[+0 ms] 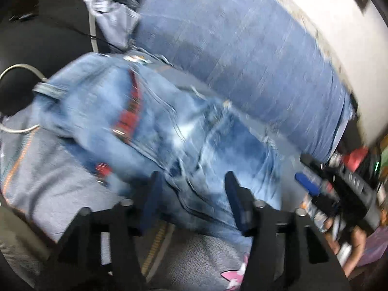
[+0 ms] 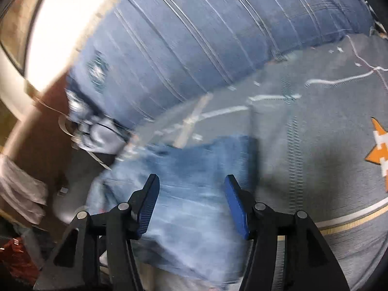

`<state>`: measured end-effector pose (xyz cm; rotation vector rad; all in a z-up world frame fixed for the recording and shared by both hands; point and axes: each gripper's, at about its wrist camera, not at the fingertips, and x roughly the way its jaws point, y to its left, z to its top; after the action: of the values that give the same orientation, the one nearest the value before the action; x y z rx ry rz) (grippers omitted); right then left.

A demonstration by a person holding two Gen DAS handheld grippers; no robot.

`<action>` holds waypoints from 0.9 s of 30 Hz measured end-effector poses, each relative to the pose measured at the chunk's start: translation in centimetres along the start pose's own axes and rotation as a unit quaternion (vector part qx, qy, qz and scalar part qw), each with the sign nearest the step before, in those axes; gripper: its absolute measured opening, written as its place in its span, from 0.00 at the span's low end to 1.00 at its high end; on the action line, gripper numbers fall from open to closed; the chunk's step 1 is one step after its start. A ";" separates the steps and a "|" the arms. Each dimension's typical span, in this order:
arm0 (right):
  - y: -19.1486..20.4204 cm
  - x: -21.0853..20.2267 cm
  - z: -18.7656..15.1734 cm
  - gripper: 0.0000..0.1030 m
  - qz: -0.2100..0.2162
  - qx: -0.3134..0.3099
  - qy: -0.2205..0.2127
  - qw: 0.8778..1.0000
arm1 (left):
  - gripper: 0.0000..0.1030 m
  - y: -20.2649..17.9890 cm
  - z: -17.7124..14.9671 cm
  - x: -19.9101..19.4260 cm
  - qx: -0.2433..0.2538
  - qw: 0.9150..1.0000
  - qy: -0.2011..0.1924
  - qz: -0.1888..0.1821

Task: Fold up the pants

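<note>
Light blue jeans [image 1: 150,121] with red patches lie bunched on a grey bedspread [image 1: 48,169]. My left gripper [image 1: 191,186] hovers over their near end, jaws apart, and no cloth is pinched between the pads. At the right edge of the left wrist view a hand [image 1: 351,247] holds my right gripper [image 1: 302,168] beside the jeans. In the right wrist view the jeans [image 2: 194,165] lie folded under my right gripper [image 2: 191,181], which is open, its blue pads clear of the denim. Both views are blurred.
A long blue striped bolster [image 1: 242,48] [image 2: 206,36] lies behind the jeans against a white wall [image 1: 351,36]. Metal hanger hooks [image 1: 19,70] and other clothes [image 1: 114,17] sit at the left. The bedspread [image 2: 315,145] carries an orange star [image 2: 380,145].
</note>
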<state>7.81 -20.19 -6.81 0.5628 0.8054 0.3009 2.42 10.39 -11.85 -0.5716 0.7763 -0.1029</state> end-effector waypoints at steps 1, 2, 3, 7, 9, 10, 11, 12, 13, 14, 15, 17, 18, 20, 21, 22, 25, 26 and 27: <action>0.6 -0.3 -0.2 0.59 0.022 -0.003 -0.004 1.000 | 0.61 0.8 0.4 -0.6 -0.018 1.000 -0.006 -0.005; 1.1 -0.2 -0.5 0.65 0.034 -0.006 -0.004 0.999 | 0.65 2.2 0.6 -1.3 -0.043 0.999 -0.012 -0.009; 1.8 0.0 -0.6 0.67 0.045 -0.013 0.004 0.999 | 0.67 4.0 0.9 -1.9 -0.076 0.997 -0.017 -0.016; 5.0 2.7 -1.7 0.67 0.084 -0.034 0.048 0.995 | 0.71 9.5 1.0 -2.9 -0.193 0.980 -0.022 -0.044; 6.5 4.0 -2.5 0.67 0.087 -0.044 0.065 0.993 | 0.72 11.7 1.4 -2.1 -0.232 0.972 -0.009 -0.046; 7.2 4.6 -3.0 0.67 0.088 -0.051 0.073 0.992 | 0.72 12.3 1.5 -1.9 -0.246 0.968 0.000 -0.050; 8.0 5.3 -3.2 0.67 0.090 -0.059 0.080 0.991 | 0.72 12.9 1.6 -1.3 -0.260 0.964 0.016 -0.057; 8.9 5.9 -3.7 0.67 0.091 -0.068 0.086 0.990 | 0.72 13.4 2.0 -0.3 -0.277 0.958 0.034 -0.064; 9.6 6.3 -4.0 0.67 0.091 -0.075 0.092 0.989 | 0.71 13.7 2.3 0.1 -0.290 0.953 0.044 -0.071; 10.1 6.8 -4.3 0.68 0.093 -0.080 0.098 0.988 | 0.70 14.0 2.3 0.6 -0.303 0.948 0.054 -0.082; 10.3 7.1 -4.6 0.68 0.094 -0.082 0.103 0.987 | 0.69 14.3 2.6 1.3 -0.315 0.943 0.063 -0.088; 10.9 8.0 -4.9 0.68 0.093 -0.085 0.112 0.986 | 0.60 14.7 3.1 2.2 -0.326 0.939 0.068 -0.087; 11.0 8.4 -5.0 0.68 0.091 -0.086 0.116 0.985 | 0.56 14.9 3.2 2.6 -0.333 0.936 0.074 -0.089; 11.1 9.1 -5.1 0.68 0.086 -0.087 0.122 0.985 | 0.43 15.5 3.0 3.2 -0.351 0.928 0.085 -0.090; 11.3 9.5 -5.1 0.68 0.084 -0.085 0.125 0.985 | 0.43 15.8 2.9 3.1 -0.356 0.926 0.088 -0.093; 11.5 9.9 -4.9 0.69 0.086 -0.083 0.129 0.984 | 0.43 16.0 2.8 3.1 -0.360 0.924 0.089 -0.096; 12.9 11.3 -4.0 0.69 0.099 -0.082 0.145 0.981 | 0.48 15.9 3.1 3.1 -0.363 0.923 0.084 -0.098; 13.5 11.9 -3.7 0.69 0.102 -0.084 0.153 0.979 | 0.48 15.9 3.1 3.2 -0.365 0.922 0.082 -0.099; 14.4 12.5 -3.5 0.69 0.106 -0.088 0.164 0.977 | 0.48 16.0 3.1 3.2 -0.368 0.921 0.078 -0.099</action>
<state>12.90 -1.53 -7.85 0.4372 1.0263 0.6675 5.00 24.31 -20.50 -1.3749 0.9069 -0.0396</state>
